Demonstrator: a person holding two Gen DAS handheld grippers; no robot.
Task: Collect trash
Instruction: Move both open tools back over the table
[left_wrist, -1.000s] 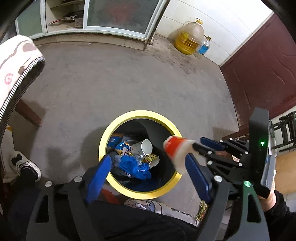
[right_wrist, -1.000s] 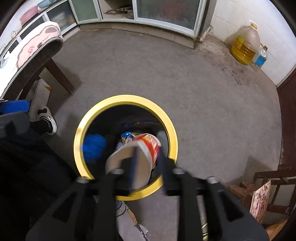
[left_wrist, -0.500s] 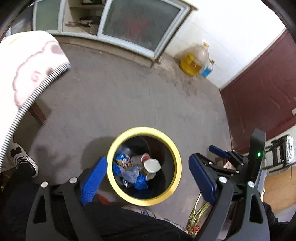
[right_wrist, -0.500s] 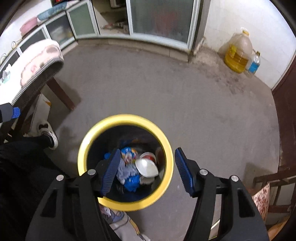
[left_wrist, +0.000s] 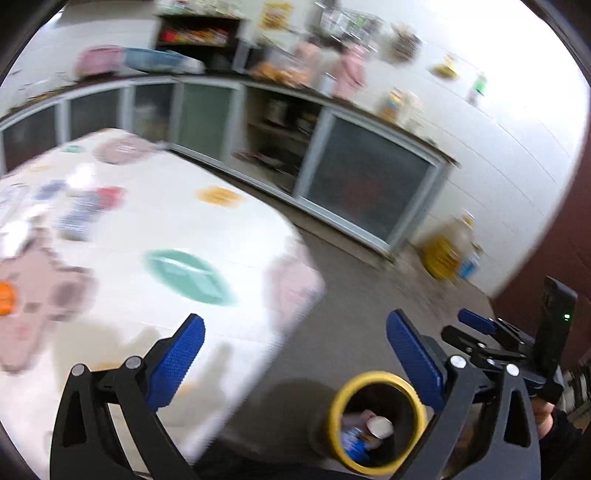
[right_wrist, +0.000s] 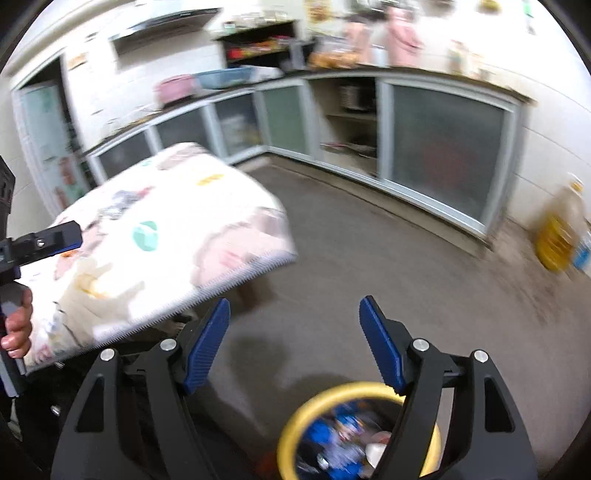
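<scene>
Looking through the left wrist view, the left gripper (left_wrist: 293, 360) stands wide with nothing between its blue pads; its jaws have just been opening further. At the lower right of the frame sits the yellow-rimmed trash bin (left_wrist: 334, 406) on the concrete floor, with a cup (left_wrist: 380, 428) and blue wrappers inside. The table with its patterned cloth (left_wrist: 192, 236) fills the left half, and a few small items at the far left are too blurred to name. The right gripper (left_wrist: 476, 325) shows at the right edge.

In the right wrist view, the right gripper (right_wrist: 293, 343) is also parted and empty, its jaws having just been opening. The bin's rim (right_wrist: 295, 424) lies at the bottom centre, partly behind the right finger. The table cloth (right_wrist: 166, 236) hangs at the left, and the hand (right_wrist: 16, 325) holding the left gripper is at the far left edge.

Risks, as I judge them: both views are smeared, so picking the next piece from the table could miss or knock it off. With 2 grippers close together near the table corner, they could clash or snag the cloth's hanging edge and drag it.
</scene>
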